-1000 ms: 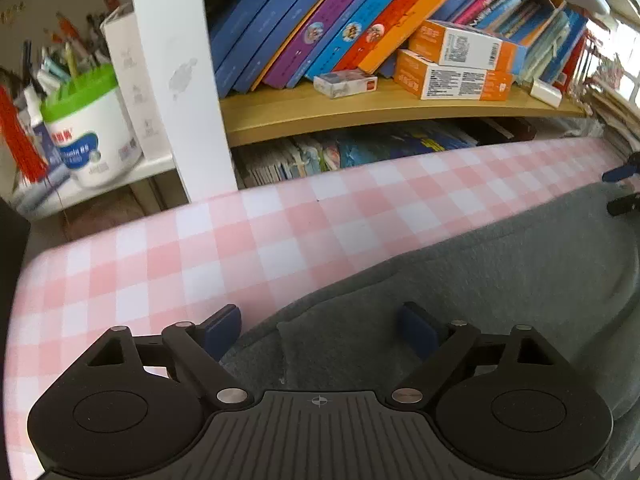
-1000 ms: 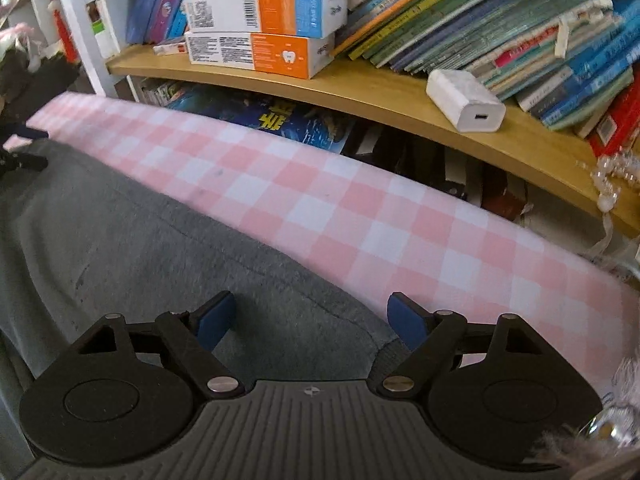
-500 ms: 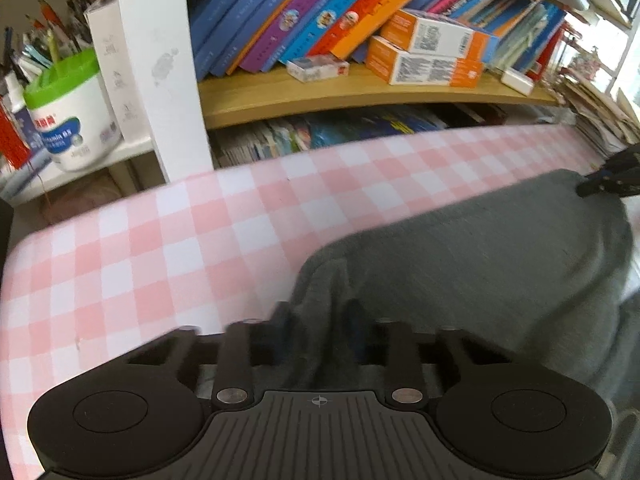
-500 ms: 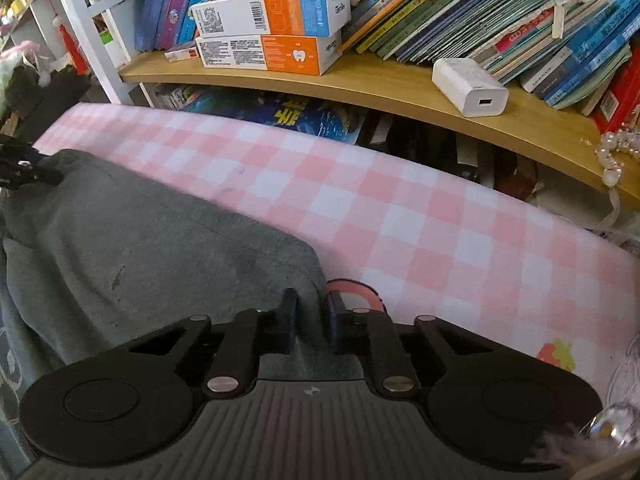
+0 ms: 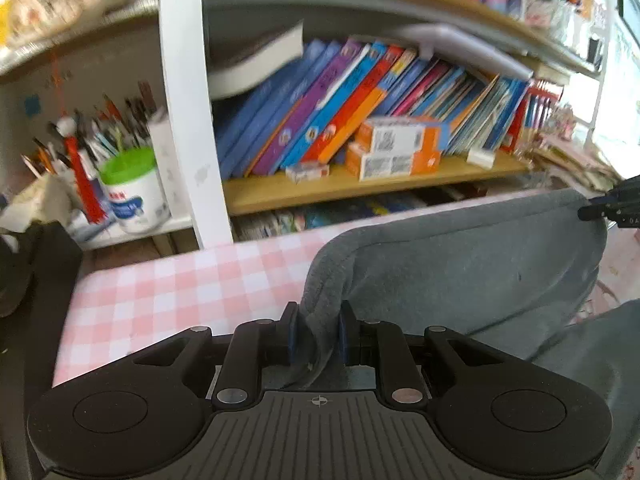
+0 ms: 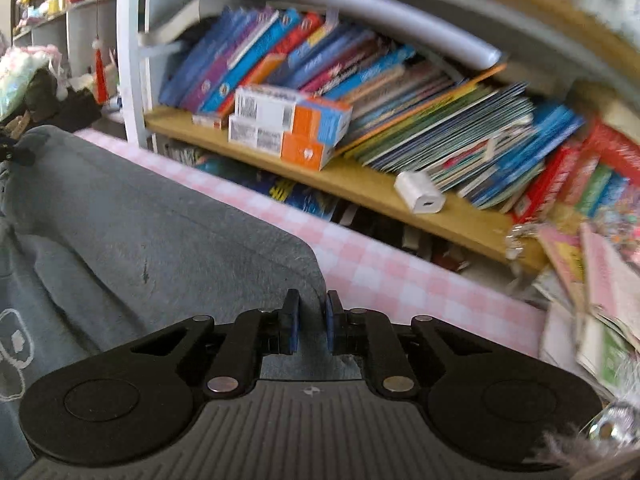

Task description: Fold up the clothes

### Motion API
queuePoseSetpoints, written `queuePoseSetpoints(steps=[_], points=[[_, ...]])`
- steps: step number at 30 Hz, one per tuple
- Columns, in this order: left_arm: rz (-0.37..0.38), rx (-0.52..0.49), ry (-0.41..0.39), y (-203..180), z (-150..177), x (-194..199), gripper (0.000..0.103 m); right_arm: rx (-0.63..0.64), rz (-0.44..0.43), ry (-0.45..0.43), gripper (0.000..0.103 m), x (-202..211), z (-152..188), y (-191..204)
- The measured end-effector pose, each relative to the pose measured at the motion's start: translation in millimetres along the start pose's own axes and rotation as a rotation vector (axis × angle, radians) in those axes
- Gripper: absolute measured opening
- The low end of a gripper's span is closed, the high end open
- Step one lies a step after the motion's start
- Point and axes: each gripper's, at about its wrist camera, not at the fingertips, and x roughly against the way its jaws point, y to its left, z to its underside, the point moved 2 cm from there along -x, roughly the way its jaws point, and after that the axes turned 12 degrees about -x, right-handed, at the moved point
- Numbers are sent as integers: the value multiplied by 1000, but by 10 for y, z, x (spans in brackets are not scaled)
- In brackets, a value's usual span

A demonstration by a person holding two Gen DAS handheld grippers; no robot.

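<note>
The left gripper (image 5: 316,330) is clenched on a bunched corner of the grey garment (image 5: 460,256), the cloth squeezed between its blue-padded fingers (image 5: 289,334). The right gripper (image 6: 311,326) grips the opposite corner, its fingers (image 6: 291,326) nearly closed with a thin edge of fabric between them. The garment hangs stretched between the two grippers, lifted above the desk (image 5: 168,296), which is covered in a pink-and-white check cloth; its lower part drapes down toward the camera, and a white outline print (image 6: 12,344) shows on it in the right wrist view. In the left wrist view the right gripper appears at the far right edge, at the garment's other corner. Behind the desk a wooden shelf (image 6: 360,182) carries leaning books (image 5: 344,108), two stacked orange boxes (image 6: 288,126) and a white charger (image 6: 420,196). A green-lidded tub (image 5: 132,192) stands left of the white upright (image 5: 188,120).
</note>
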Motion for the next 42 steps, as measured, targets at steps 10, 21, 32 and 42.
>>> queuePoseSetpoints(steps=[10,21,32,42], points=[[-48,75,-53,-521,466,686,18,-37,59,-70,13,713,718,235],[-9,226,67,-723,1131,941,26,-34,78,43,23,1072,1440,448],[15,294,146,-824,1483,1182,41,-310,94,218,44,1270,1835,331],[-76,584,85,-545,1619,1426,50,-974,-6,144,54,1453,1857,-29]])
